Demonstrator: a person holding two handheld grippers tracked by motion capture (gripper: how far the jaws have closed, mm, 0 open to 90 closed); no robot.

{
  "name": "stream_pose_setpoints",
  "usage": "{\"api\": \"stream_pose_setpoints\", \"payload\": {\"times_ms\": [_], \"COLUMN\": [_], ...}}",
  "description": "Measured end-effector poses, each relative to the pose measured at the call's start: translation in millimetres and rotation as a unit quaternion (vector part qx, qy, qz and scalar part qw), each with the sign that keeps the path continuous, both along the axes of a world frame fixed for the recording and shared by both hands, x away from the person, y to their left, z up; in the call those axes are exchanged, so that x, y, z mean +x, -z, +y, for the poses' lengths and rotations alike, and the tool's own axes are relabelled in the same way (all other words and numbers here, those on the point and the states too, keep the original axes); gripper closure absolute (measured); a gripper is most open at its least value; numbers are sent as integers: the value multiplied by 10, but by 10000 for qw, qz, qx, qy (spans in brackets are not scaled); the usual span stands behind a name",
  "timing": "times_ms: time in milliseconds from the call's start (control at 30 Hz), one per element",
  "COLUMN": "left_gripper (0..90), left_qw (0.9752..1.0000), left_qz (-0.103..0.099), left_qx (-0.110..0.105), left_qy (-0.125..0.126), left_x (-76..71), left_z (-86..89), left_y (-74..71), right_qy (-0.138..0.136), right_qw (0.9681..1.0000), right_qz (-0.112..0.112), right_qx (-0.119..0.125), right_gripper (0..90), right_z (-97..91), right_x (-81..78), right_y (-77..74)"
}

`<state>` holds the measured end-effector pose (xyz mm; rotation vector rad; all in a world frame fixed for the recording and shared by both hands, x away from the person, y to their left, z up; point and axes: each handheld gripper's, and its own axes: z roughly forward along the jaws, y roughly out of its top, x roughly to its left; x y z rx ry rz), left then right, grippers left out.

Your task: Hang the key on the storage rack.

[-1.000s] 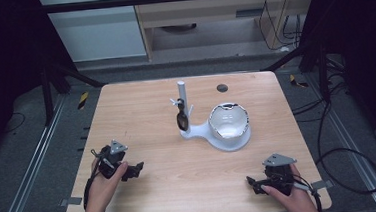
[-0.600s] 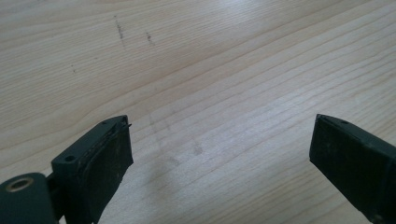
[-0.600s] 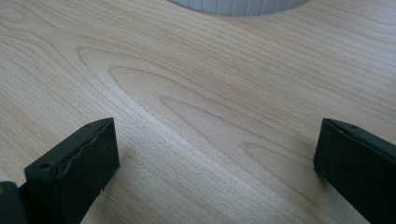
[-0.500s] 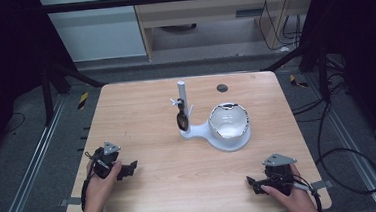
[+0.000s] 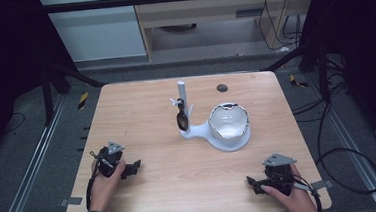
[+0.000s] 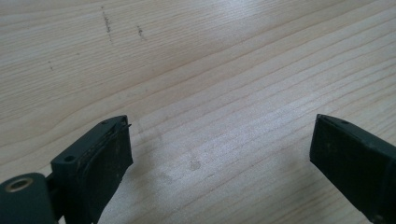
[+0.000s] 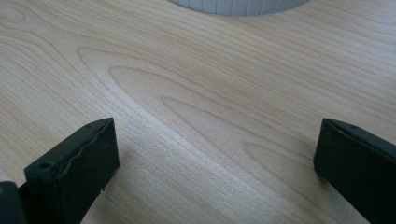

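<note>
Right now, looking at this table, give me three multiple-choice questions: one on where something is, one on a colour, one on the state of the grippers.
1. Where does the pair of sunglasses hang?
A. on the white stand's post
B. in the bowl
C. on the table edge

2. What colour is the stand?
A. red
B. white
C. black

3. How are the fingers of the left gripper and right gripper?
A. both open, holding nothing
B. both shut
C. left shut on the sunglasses

Answers: 1 A, the high view shows them against the post. 2 B, post and base are white. 3 A, bare wood lies between each pair.
</note>
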<state>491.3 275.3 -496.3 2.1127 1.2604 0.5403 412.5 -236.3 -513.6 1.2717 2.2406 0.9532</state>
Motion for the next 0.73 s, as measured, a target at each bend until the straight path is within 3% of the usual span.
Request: {"api": "stream_pose_setpoints", "payload": {"times_ms": [367,567,733], "left_gripper": [44,32,28], "left_qw": [9999,9997,9997], "left_qz": [2,-180,-186], "left_qx": [-103,-164,-141], "left_qy": [-4,-13,-28], "left_x": [0,-25,-39], "left_z": [-37,-30,-32], "left_y": [80,116,116], "right_qy": [0,0,0], "right_qw": [10000,10000,10000], "right_qz": [0,0,0], "right_qx": [0,0,-1], "right_gripper": [4,4,4], "right_z": [0,0,0], "right_x": [0,0,-1], "right_y": [0,0,0]}}
